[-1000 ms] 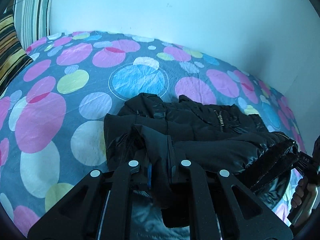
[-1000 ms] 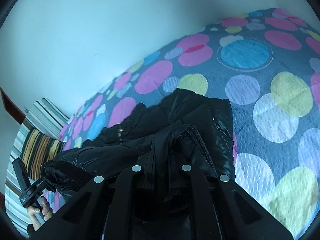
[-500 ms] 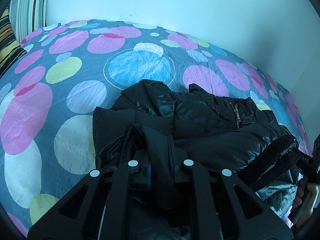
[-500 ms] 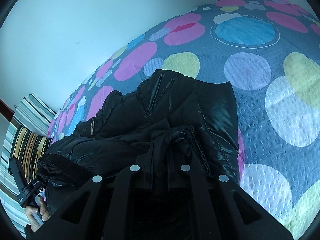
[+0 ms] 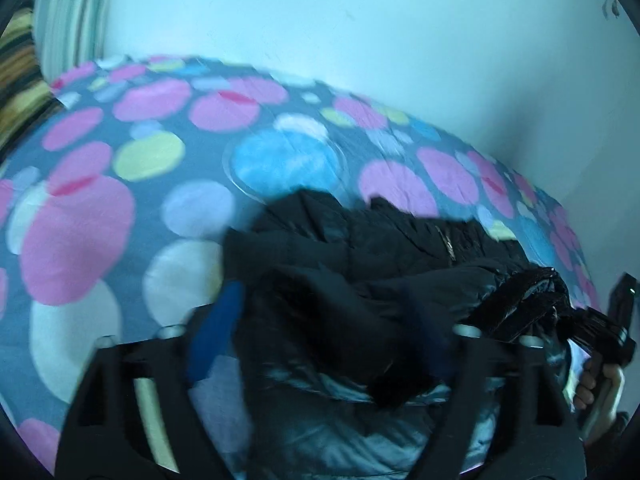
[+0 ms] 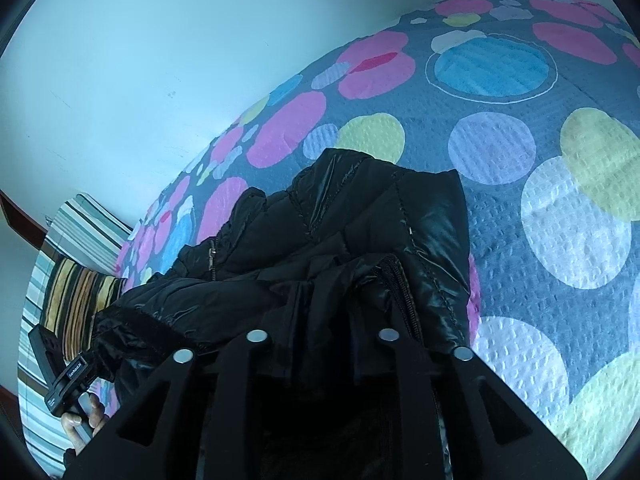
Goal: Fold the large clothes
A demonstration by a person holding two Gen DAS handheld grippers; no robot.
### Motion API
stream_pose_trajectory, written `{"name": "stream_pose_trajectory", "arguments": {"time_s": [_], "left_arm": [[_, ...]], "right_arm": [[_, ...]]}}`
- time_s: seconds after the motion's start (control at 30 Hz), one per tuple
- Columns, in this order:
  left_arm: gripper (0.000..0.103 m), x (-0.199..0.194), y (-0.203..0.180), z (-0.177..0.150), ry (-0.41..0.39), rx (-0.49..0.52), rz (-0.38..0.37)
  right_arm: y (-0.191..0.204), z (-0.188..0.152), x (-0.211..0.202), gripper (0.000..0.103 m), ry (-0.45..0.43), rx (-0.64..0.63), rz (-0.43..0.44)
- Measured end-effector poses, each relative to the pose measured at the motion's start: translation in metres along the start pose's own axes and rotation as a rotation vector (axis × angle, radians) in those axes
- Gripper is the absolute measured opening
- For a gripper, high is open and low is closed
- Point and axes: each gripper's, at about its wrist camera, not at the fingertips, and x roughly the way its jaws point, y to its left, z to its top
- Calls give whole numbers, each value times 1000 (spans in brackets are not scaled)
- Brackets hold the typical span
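Both tongs changed: the left gripper [image 5: 320, 320] has sprung wide, releasing the black jacket [image 5: 380, 264] mid-frame on the spotted bedspread [image 5: 120, 200], while the right gripper [image 6: 324, 336] still pinches it, fold laid.

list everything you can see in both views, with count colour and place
jacket: 1, shiny black, bunched on the bed, near the cameras
bedspread: 1, grey with pink, blue, yellow and white circles, under the jacket
striped cushions: apparently 2, one green-white striped, one yellow-black striped, at the bed's far end
wall: 1, pale, behind the bed
left tool: 1, black, fingers spread wide, jacket fabric between them
right tool: 1, black, closed on a jacket fold
hand: 1, holding the right tool's handle
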Motion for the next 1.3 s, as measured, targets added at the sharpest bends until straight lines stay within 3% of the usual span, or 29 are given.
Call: {"name": "stream_pose_trajectory", "arguments": {"time_s": [0.2,0.37,0.53,0.8,1.03,1.3], "left_arm": [[88,-17,4,3,-15,36,7],[88,-19,1,0,-21,98,16],[88,-28,15,-4,-52,82,-29],[88,-34,31,-13,-76,98,-22],[88,-8,22,2,-25,124,-57],[88,37,2,25,51,191,-71]], "right_arm": [[0,1,-30,62,-57,-6,13],[-6,2,-51,64,-78,-34,25],[-20,2,-65,66,-95,-59,42],[-22,-1,-61,66,-78,-140,44],[-3,11,-43,66,-74,-242,23],[11,50,-2,67,-16,-294,-4]]}}
